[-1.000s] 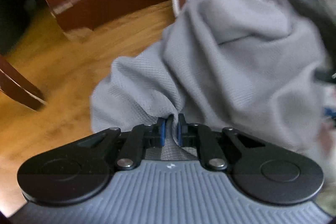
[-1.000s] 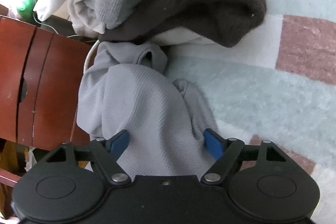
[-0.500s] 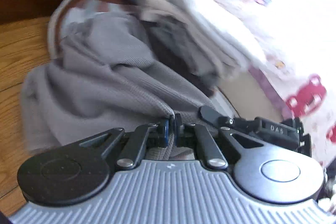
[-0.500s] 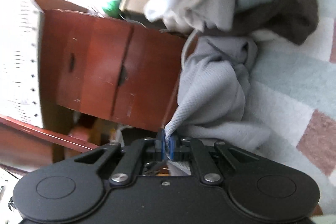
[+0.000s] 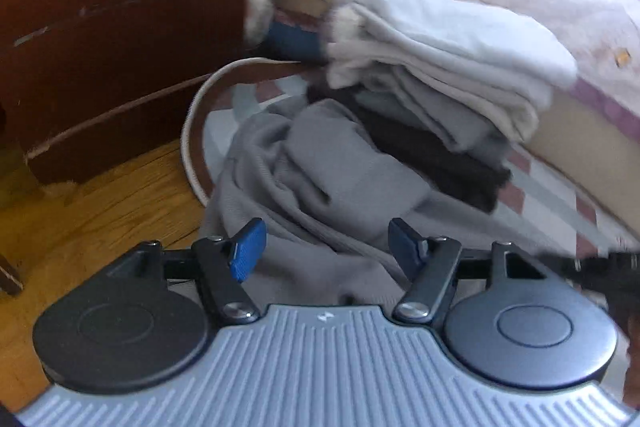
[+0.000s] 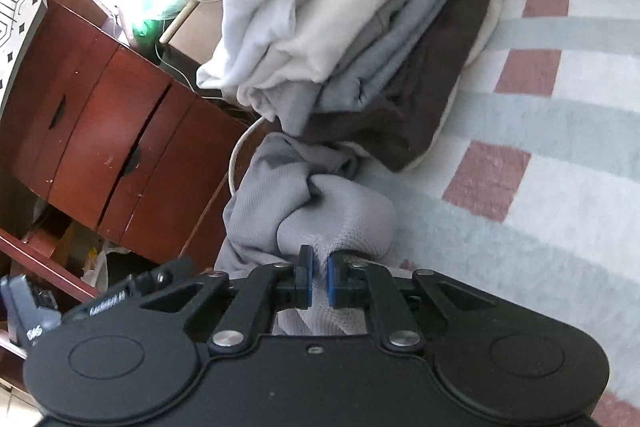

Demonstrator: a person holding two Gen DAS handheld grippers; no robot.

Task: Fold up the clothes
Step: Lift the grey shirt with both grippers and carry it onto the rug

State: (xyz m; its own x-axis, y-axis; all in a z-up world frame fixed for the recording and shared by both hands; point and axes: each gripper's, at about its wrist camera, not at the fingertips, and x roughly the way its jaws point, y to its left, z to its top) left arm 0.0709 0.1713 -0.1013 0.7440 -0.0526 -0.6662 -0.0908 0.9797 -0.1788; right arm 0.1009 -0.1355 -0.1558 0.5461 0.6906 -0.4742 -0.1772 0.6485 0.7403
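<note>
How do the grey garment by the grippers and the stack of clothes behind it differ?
The grey garment lies crumpled and unfolded; the stack of clothes is folded in layers. The garment is one grey colour; the stack mixes white, grey-blue and dark brown. The right gripper pinches the garment; nothing touches the stack. Both rest on the checked blanket.

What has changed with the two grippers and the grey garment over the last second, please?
The left gripper, shut on the grey garment until half a second ago, has let go; its jaws are opening. The right gripper, open a second ago, has pinched a fold of the garment, though its jaws are easing apart. The folded stack stayed put.
</note>
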